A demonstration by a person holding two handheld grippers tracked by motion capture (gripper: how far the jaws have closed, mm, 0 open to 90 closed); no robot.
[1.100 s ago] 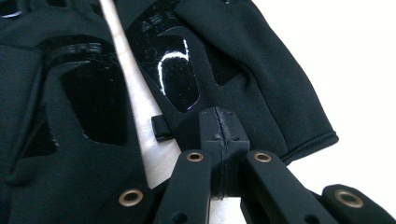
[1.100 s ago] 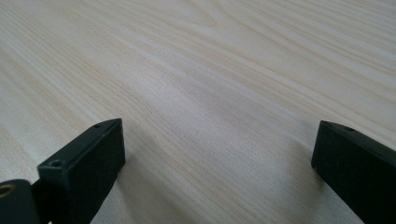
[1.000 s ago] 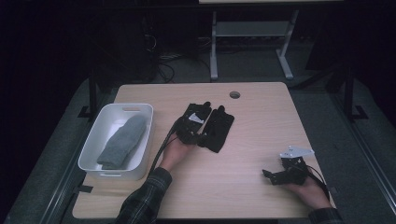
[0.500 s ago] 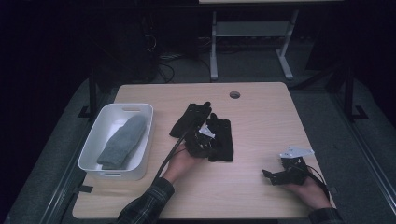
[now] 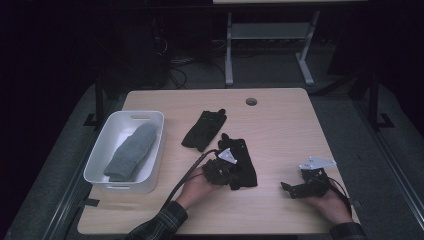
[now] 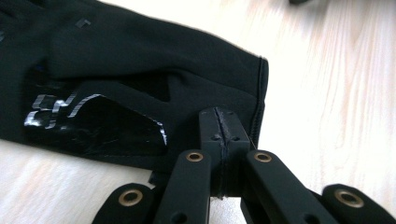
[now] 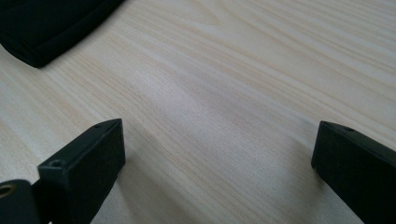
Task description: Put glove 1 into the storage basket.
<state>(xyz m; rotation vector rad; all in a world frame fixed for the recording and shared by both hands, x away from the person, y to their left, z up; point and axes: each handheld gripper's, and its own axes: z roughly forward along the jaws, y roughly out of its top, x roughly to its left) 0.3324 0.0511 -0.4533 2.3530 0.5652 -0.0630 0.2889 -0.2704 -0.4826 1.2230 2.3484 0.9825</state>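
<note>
Two black gloves lie on the wooden table [image 5: 285, 130]. One glove [image 5: 204, 129] rests alone near the middle. The other glove [image 5: 244, 165] [image 6: 140, 65], with a shiny printed patch, lies nearer the front, and my left gripper [image 5: 230, 167] [image 6: 219, 123] is shut on its cuff edge, jaws pressed together. At the front right my right gripper [image 5: 291, 189] [image 7: 215, 154] rests low over bare wood. Its jaws are open, with nothing between them. A corner of the held glove [image 7: 46, 23] shows at the upper left of the right gripper view.
A white bin [image 5: 142, 116] at the table's left holds a grey knitted piece [image 5: 131, 151]. A round cable hole [image 5: 251, 101] sits near the far edge. A desk frame and cables stand on the dark floor beyond the table.
My left gripper has moved right and toward the front, pulling one black glove off the other, which stayed in place. The right gripper has not moved.
</note>
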